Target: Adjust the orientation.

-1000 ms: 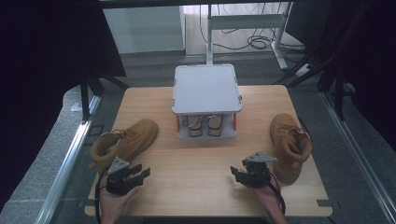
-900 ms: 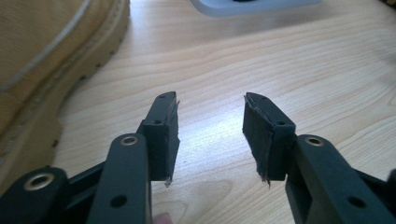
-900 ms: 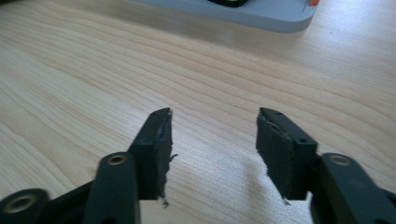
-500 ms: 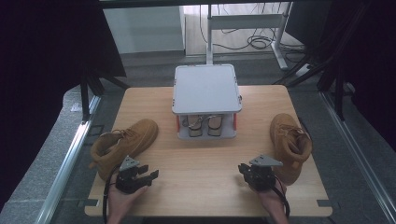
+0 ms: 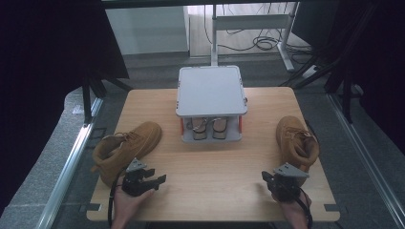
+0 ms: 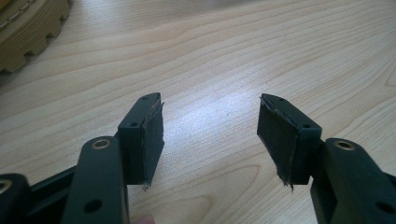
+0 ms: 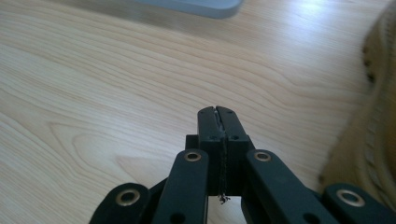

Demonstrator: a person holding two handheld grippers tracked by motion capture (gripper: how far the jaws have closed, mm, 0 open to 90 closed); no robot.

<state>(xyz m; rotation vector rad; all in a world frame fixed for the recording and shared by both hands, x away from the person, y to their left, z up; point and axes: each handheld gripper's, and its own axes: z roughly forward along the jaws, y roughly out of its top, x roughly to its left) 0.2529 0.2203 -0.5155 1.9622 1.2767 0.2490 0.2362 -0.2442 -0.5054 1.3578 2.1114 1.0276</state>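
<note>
Two tan boots lie on the wooden table (image 5: 215,167): the left boot (image 5: 126,148) on its side near the left edge, the right boot (image 5: 296,143) near the right edge. My left gripper (image 5: 157,180) rests just in front of the left boot, pointing right. Its jaws (image 6: 210,100) are open over bare wood and have just been opening, with nothing between them; the boot's sole (image 6: 28,32) lies off to one side. My right gripper (image 5: 265,176) sits just in front of the right boot (image 7: 373,130). Its jaws (image 7: 218,109) have just closed, pads together, empty.
A grey two-level rack (image 5: 211,90) stands at the back middle of the table, with a pair of shoes (image 5: 207,128) on its lower level. Its base edge (image 7: 196,5) lies ahead of the right gripper. Bare wood stretches between the two grippers.
The right gripper has moved right, closer to the right boot, and its jaws have gone from open to shut. The left gripper's jaws have spread wider; that hand has hardly moved.
</note>
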